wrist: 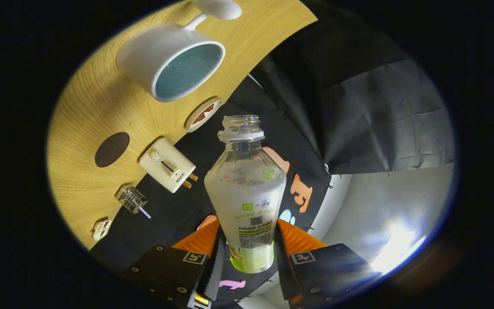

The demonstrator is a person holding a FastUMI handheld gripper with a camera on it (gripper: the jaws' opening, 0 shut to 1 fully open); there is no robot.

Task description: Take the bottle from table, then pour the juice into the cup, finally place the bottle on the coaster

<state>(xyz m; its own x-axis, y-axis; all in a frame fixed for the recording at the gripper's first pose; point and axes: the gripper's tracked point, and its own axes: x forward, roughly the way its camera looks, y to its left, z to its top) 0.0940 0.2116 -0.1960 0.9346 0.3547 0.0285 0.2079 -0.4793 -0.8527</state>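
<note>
My gripper is shut on a clear plastic bottle, its two orange fingers pressing the labelled lower body from both sides. The bottle has no cap, and its open neck points away from me. The whole view is rolled over, so the wooden table stands tilted beside the bottle. A white cup with a teal inside and a long handle sits on that table, beyond and to the side of the bottle's neck. A dark round coaster lies on the wood, nearer to me than the cup.
Along the table's edge stand a cream appliance with a dial, a small round dish, a little metal rack and a small white item. Black cloth walls hang behind the bottle, with a bright white surface past them.
</note>
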